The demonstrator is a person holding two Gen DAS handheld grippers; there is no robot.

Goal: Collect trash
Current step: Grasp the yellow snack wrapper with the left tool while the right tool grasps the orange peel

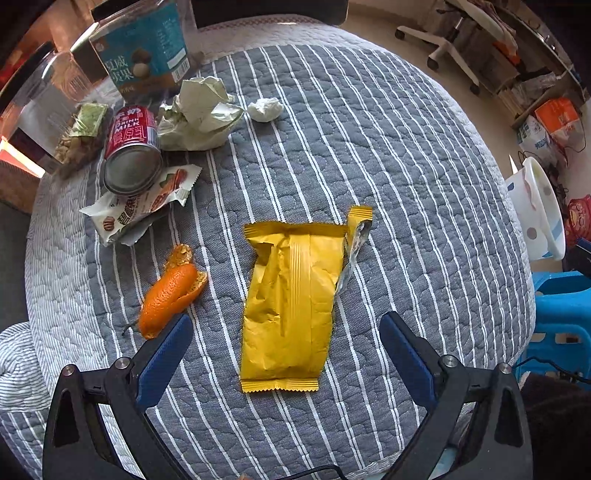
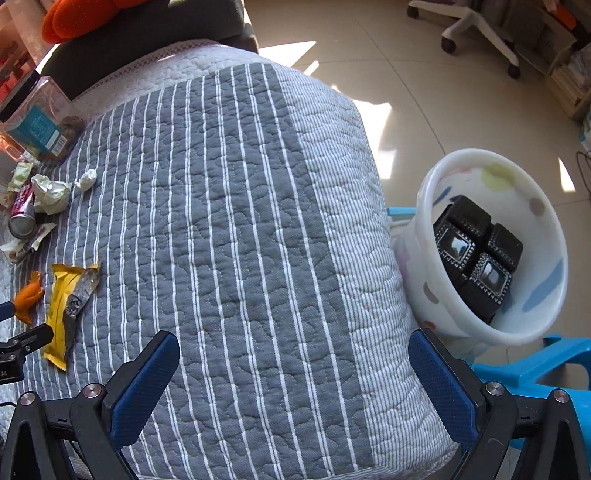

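Note:
A flattened yellow wrapper [image 1: 291,302] lies on the striped grey quilt [image 1: 369,166], straight below my left gripper [image 1: 286,325]. That gripper is open, one finger on each side of the wrapper and above it. An orange peel [image 1: 170,295] lies by the left finger. Farther off are a red milk can [image 1: 131,151] on a white snack wrapper [image 1: 144,203], crumpled pale paper [image 1: 199,114] and a white tissue ball [image 1: 264,109]. My right gripper [image 2: 293,341] is open and empty over bare quilt [image 2: 240,221]. The white dotted bin [image 2: 546,236] at its right holds a black plastic tray [image 2: 476,254].
A clear jar with a teal label [image 1: 147,48] and a nut packet [image 1: 79,136] stand at the quilt's far left. The bin [image 1: 543,206] sits off the right edge beside a blue plastic stool [image 1: 561,314]. An office chair base [image 2: 476,26] stands on the tiled floor beyond.

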